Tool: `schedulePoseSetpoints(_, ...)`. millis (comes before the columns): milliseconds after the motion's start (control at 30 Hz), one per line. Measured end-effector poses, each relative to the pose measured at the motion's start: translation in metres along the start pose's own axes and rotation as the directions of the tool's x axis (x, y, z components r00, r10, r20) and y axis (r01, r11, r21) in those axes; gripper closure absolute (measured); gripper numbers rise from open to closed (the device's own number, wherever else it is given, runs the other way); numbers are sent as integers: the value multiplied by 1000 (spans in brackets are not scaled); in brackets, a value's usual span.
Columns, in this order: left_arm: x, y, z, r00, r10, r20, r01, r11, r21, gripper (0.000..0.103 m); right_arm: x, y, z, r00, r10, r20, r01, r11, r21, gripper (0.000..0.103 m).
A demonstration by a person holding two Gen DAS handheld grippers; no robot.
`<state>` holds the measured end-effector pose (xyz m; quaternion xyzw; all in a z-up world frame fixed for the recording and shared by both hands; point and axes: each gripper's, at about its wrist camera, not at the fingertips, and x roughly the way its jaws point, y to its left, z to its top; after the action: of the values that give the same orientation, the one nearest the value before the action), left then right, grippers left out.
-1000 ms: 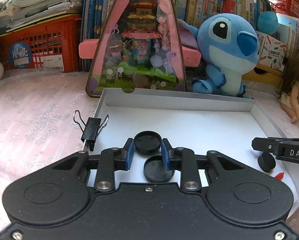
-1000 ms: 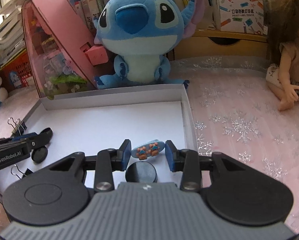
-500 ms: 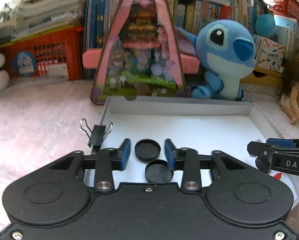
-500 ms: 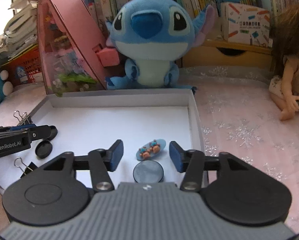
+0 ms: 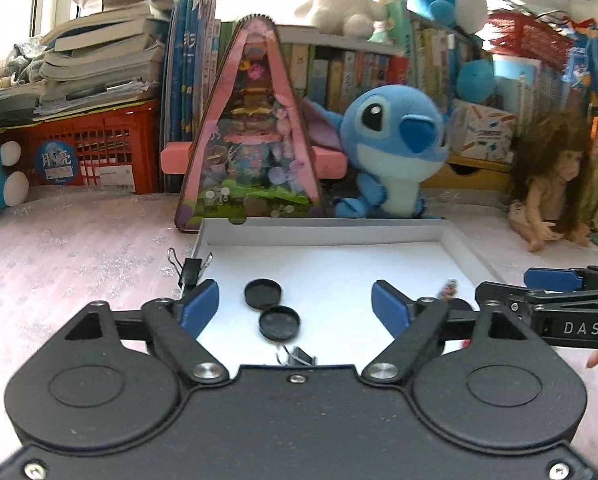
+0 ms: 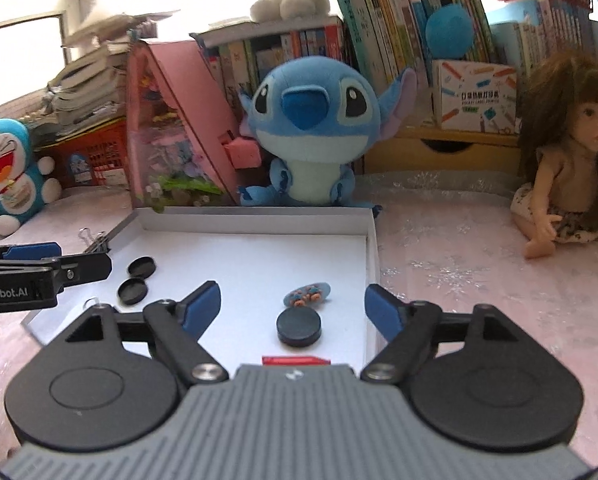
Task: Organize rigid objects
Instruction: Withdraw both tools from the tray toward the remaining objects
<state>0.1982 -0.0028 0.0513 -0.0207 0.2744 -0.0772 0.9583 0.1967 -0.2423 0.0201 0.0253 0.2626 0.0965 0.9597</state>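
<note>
Left gripper point(image 5: 295, 307): your jaws just opened wide, empty; round black plastic caps point(image 5: 262, 293) released in shallow white cardboard tray point(image 5: 323, 233).
Right gripper point(image 6: 292, 306): your jaws likewise just opened; small blue oval clip point(image 6: 307, 294) lies free.

Behind your workspace, bookshelves point(image 6: 379, 44) run packed with books, a red crate point(image 5: 99, 152) sits under stacked papers, daylight floods through the window point(image 5: 7, 4), and a pink snowflake-patterned cloth point(image 5: 71, 256) covers the surface.

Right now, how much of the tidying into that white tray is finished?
Done: two black caps, a black disc and a small blue charm lie in the white tray. In hand: nothing; both sets of jaws have just been opening, empty. Left: a binder clip sits at the tray's rim.
</note>
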Motion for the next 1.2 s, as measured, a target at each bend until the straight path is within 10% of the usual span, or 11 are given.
schedulePoseSetpoints(1200,-111,-5,-121,997,-66,27,63,993,95,11,-55,25,-87,998,37,-45,-41,994,-98,5)
